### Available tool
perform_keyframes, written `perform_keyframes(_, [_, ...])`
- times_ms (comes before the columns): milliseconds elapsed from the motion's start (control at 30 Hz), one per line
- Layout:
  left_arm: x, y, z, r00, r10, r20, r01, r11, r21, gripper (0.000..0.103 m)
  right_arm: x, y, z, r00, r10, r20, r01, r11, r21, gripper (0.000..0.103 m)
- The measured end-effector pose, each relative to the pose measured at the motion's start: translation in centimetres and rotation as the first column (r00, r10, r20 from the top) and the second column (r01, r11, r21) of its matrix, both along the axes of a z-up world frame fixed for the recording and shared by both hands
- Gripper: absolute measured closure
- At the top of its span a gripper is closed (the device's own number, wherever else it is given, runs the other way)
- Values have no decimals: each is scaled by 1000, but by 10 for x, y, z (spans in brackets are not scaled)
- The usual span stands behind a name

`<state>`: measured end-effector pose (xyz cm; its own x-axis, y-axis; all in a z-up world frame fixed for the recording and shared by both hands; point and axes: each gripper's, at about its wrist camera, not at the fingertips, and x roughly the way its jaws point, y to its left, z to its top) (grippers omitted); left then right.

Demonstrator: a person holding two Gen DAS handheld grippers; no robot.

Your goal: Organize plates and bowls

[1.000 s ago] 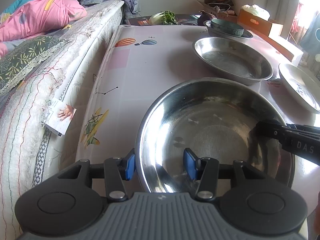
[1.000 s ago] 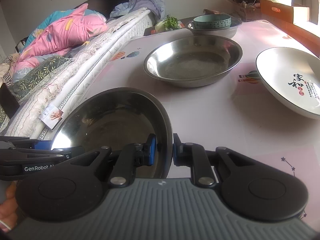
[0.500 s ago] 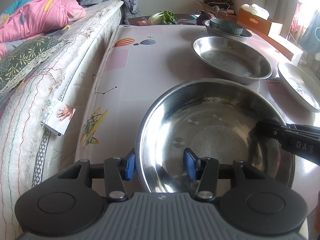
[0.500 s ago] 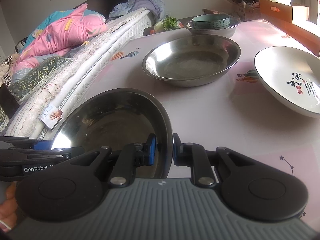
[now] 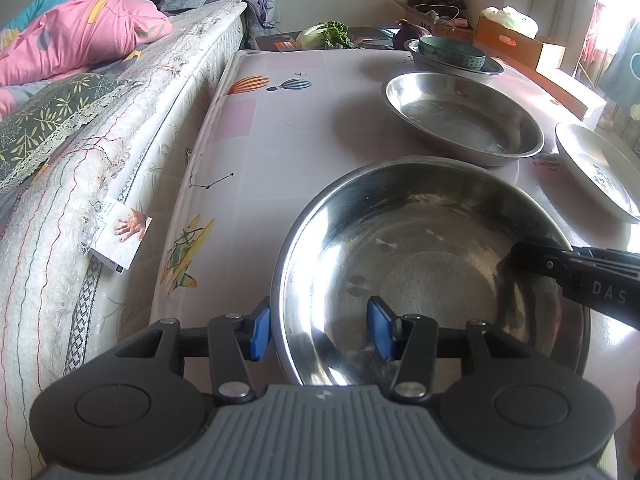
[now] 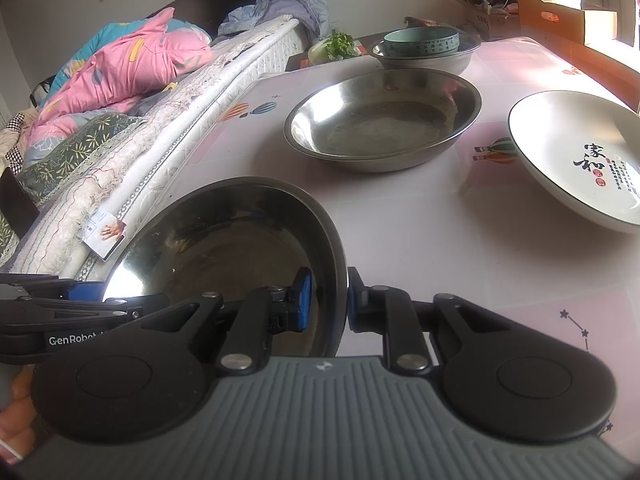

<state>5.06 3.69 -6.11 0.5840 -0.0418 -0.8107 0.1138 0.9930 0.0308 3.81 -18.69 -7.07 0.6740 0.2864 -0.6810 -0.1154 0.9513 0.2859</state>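
Observation:
A large steel bowl point(image 5: 420, 260) point(image 6: 240, 248) sits at the near edge of the pink table point(image 5: 280, 140). My left gripper point(image 5: 318, 332) straddles its near-left rim, one blue pad outside and one against the inner wall, shut on the bowl. My right gripper point(image 6: 326, 306) is shut on the bowl's right rim, which runs between its pads. One of the right gripper's fingers point(image 5: 560, 264) reaches in over the bowl's right side. Farther back lie a second steel bowl point(image 5: 460, 120) point(image 6: 380, 120) and a white plate point(image 5: 600, 172) point(image 6: 580, 160) with black characters.
At the table's far end a teal bowl point(image 5: 452, 52) point(image 6: 420, 42) rests inside another steel bowl. A bed point(image 5: 100, 140) with a pink quilt runs along the table's left edge, with a small card point(image 5: 120, 236) tucked at its side. Cardboard boxes point(image 5: 516, 40) and greens point(image 5: 328, 34) stand behind.

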Motion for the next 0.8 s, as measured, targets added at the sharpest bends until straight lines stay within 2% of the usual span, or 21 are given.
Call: perform_keyframes(800, [-1, -2, 1, 1000, -1, 0, 1, 1000, 3, 53, 0, 0, 0, 1000, 0, -1, 0, 1000, 1, 85])
